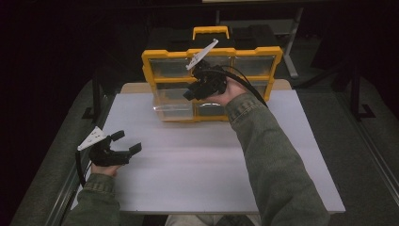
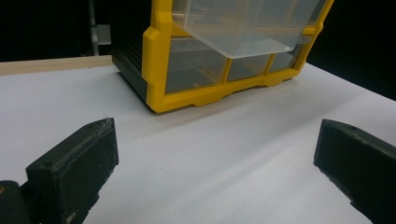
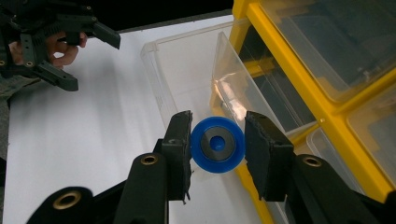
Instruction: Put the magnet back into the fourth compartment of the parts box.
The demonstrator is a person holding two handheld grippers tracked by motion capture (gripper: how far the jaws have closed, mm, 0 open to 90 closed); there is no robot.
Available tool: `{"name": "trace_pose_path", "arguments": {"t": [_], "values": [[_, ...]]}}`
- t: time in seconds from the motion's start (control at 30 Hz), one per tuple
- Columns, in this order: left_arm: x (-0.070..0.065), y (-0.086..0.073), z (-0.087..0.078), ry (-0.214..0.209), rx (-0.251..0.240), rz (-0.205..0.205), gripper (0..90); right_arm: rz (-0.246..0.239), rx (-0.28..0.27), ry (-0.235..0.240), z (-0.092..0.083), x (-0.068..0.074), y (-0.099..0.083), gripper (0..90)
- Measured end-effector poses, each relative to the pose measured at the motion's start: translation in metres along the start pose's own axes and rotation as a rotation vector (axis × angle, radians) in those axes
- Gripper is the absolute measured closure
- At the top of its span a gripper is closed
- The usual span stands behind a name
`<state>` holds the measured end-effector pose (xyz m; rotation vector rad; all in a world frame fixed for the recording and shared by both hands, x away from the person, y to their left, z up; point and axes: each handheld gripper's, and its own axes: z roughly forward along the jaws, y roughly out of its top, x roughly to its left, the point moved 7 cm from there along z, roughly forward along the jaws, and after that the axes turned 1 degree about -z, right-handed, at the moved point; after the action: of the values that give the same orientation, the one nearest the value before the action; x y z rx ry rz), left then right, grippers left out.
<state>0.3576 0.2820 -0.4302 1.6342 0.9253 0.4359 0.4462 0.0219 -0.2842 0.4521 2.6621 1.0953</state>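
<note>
The blue wheel sits clamped between your right gripper's jaws, held above the clear drawer that is pulled out of the yellow organizer. That drawer looks empty. Your left gripper rests on the white table, jaws wide, holding nothing.
</note>
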Motion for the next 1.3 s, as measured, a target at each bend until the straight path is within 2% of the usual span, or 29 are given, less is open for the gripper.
{"name": "trace_pose_path", "arguments": {"t": [0.27,0.5,1.0,1.3], "values": [[0.000,0.000,0.000,-0.001,-0.003,-0.003,0.0,-0.003,0.003,-0.005,-0.001,-0.003,0.004,60.9],[0.000,0.000,0.000,-0.003,0.001,-0.002,0.0,-0.003,-0.016,-0.005,0.001,-0.003,0.009,60.9],[-0.001,-0.001,0.001,-0.006,0.006,0.000,0.0,-0.027,-0.011,0.010,0.017,-0.001,0.019,60.9],[0.000,-0.002,0.001,-0.008,0.007,-0.002,0.0,-0.049,0.004,0.031,0.032,0.002,0.032,60.8]]}}
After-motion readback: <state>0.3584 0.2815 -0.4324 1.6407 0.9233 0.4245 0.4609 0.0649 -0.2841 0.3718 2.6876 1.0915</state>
